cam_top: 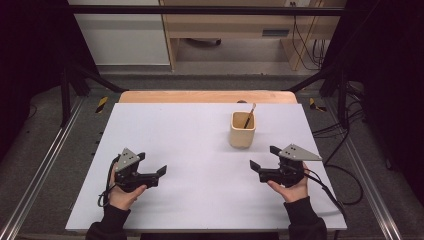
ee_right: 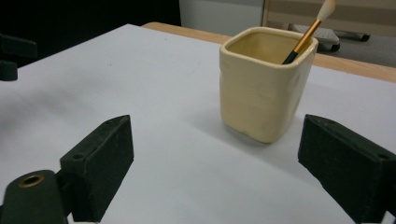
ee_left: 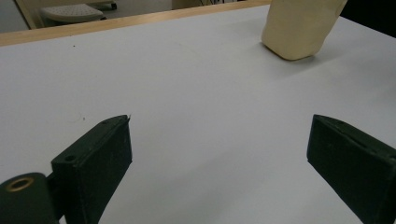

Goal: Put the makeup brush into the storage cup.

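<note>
A cream square cup (cam_top: 243, 130) stands on the white tabletop (cam_top: 200, 150), right of centre. A small brush (cam_top: 249, 116) with a black and gold handle leans inside it, pale bristles up. My right gripper (cam_top: 264, 157) rests low near the table's right side, just in front of the cup, open and holding nothing. The right gripper view has the cup (ee_right: 261, 88) and brush (ee_right: 306, 35) close ahead between the spread jaws of the right gripper (ee_right: 215, 122). My left gripper (cam_top: 151, 164) sits at the left, open and holding nothing. In its own view the left gripper (ee_left: 219, 123) faces bare table, with the cup (ee_left: 299, 28) far ahead to the right.
A wooden strip (cam_top: 207, 96) runs along the table's far edge. Metal rails (cam_top: 45, 160) flank the table on both sides, and cables (cam_top: 345, 175) lie on the floor at the right. A desk frame (cam_top: 230, 30) stands beyond the table.
</note>
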